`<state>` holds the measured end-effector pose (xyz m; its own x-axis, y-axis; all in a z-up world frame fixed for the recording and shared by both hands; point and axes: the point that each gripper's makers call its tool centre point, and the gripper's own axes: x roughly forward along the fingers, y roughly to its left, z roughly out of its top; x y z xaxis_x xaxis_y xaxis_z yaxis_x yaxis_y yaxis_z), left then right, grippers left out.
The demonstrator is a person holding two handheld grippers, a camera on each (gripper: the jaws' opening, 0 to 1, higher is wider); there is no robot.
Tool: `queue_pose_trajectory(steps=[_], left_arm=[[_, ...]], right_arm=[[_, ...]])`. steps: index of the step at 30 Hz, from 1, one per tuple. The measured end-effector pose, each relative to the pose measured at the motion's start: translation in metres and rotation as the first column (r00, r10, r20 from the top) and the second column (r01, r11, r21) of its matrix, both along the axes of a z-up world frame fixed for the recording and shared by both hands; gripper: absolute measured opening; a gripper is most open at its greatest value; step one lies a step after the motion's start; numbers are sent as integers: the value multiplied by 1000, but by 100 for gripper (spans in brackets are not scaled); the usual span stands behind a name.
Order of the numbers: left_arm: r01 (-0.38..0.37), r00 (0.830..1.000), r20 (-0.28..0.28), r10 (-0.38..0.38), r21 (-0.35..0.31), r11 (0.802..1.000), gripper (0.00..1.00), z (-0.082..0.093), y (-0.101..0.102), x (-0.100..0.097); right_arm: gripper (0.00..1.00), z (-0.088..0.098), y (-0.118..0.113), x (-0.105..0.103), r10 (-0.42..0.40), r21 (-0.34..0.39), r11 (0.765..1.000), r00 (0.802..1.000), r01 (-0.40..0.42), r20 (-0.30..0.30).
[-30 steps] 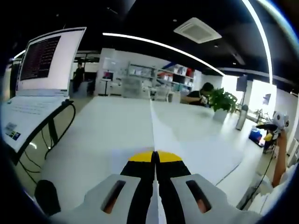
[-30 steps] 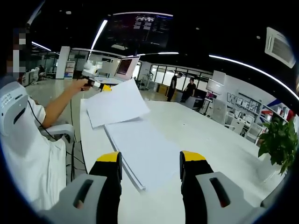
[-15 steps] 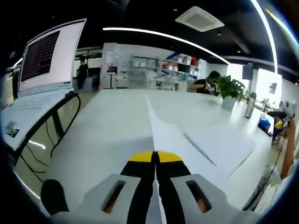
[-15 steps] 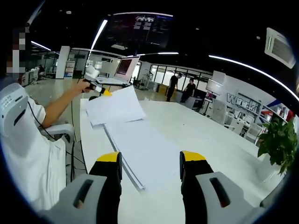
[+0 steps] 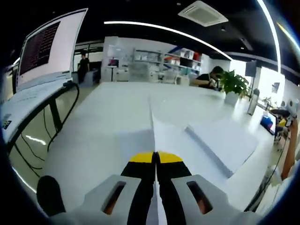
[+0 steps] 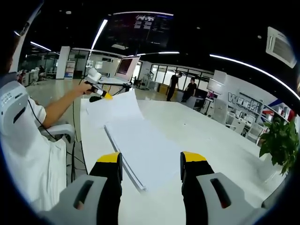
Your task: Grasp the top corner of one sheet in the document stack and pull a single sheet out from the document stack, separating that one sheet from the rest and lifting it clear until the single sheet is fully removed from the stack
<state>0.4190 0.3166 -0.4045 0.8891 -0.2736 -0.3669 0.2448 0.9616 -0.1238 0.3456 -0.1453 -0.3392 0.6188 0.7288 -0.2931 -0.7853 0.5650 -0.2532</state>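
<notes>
the single sheet [image 5: 152, 129] is pinched by its corner in my left claw [image 5: 155, 161], whose yellow-tipped jaws are pressed together on the paper's edge. in the left gripper view the sheet runs away from the jaws almost edge-on, a thin white line over the counter [image 5: 108, 122]. in the right gripper view the same sheet [image 6: 115, 107] hangs tilted from that claw [image 6: 107, 96], its held corner raised and its lower edge down near the far end of the document stack [image 6: 145, 150]; i cannot tell whether it touches the stack.

the stack lies flat on the white counter [image 6: 211, 140], just ahead of my right claw [image 6: 151, 173], whose jaws stand wide apart with nothing between them. in the left gripper view the stack [image 5: 222, 143] sits to the right of the held sheet.

my forearm [image 6: 63, 105] reaches out to the left claw, and my white sleeve [image 6: 21, 126] is at the left of the right gripper view.

a laptop [image 5: 40, 65] with an open, lit screen stands at the counter's left edge on a stand with dark cables [image 5: 56, 117]. a potted plant [image 5: 233, 84] stands at the far end, with a seated person [image 5: 208, 77] behind it. two people [image 6: 183, 88] stand in the background of the right gripper view.
</notes>
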Motion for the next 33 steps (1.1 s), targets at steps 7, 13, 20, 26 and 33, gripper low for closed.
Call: queue_pose_trajectory(steps=[7,13,20,26,33], left_arm=[[19,999,-29,-19,-3,1000,3,-10,-8,0],[28,999,-42,-28,6,1000,3,-14,-9,0],[42,998,-49,-41,24,999,3,-21,-12,2],[58,998,-42,-52,147,988,3,-29,-9,7],[53,998,-28,-49,182,982,3,-32,-4,10]], right_arm=[[49,-1,-2,-1,-2,0,1000,1000,2,-1],[49,-1,-2,-2,-4,-1,1000,1000,4,0],[49,-1,-1,-2,-2,-3,1000,1000,2,0],[49,-2,-1,-2,-2,-4,1000,1000,2,-2],[49,-1,-1,-1,-3,-4,1000,1000,3,-1]])
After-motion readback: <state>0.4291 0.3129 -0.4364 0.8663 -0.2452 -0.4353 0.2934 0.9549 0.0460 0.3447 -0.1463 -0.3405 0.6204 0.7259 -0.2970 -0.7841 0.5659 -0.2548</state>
